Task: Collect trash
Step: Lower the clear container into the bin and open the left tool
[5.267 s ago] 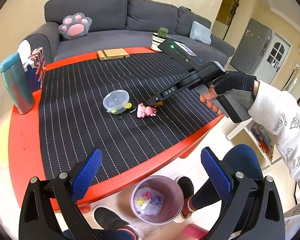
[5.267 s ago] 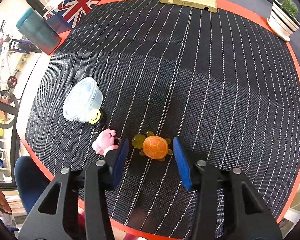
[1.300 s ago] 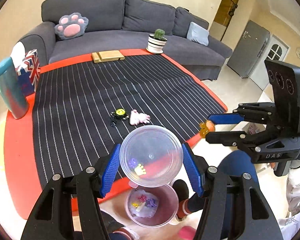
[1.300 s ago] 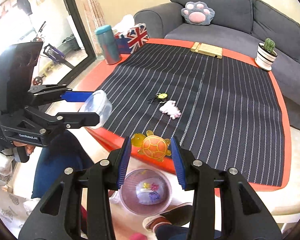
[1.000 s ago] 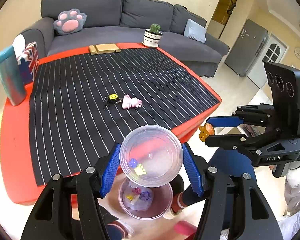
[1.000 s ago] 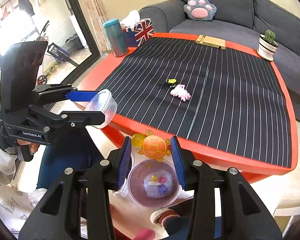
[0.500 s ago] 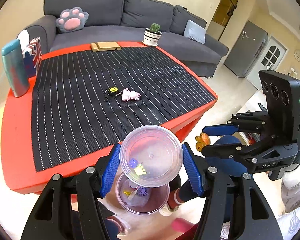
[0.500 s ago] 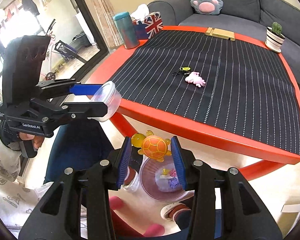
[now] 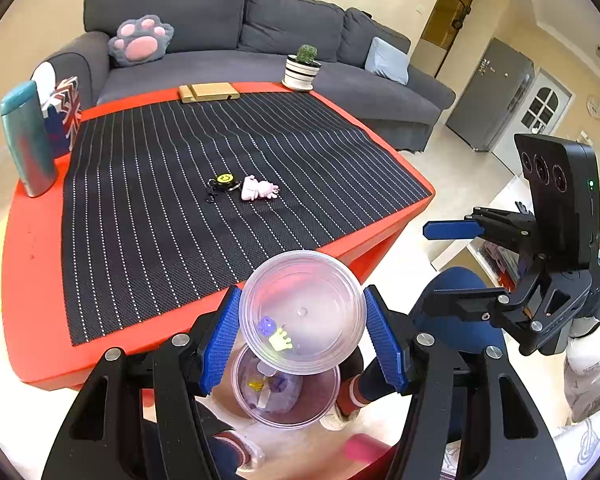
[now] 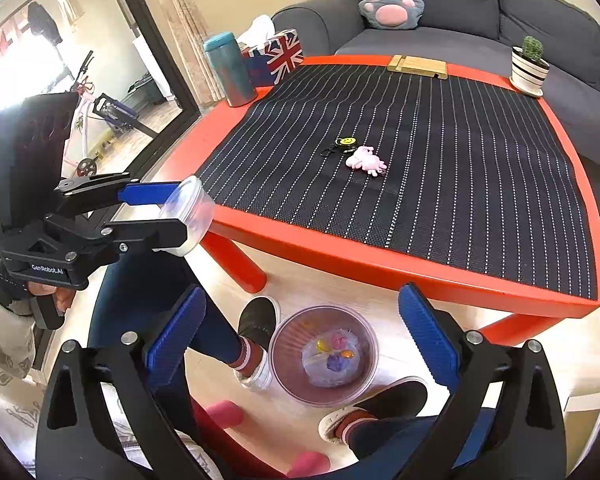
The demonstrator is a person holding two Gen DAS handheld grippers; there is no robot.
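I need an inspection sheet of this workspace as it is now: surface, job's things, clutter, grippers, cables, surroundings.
Surface: red table with a black striped mat.
Job's things: clear tub in the left gripper; bin on the floor holds small bright toys; pink toy and smiley keyring lie on the mat.
Clutter: teal flask, flag tissue box, wooden stand, potted cactus.
Grippers: left shut on the tub above the bin; right gripper open, its jaws have just been opening, nothing between them, bin below.
Cables: nothing seen.
Surroundings: grey sofa with a paw cushion; the person's feet beside the bin.
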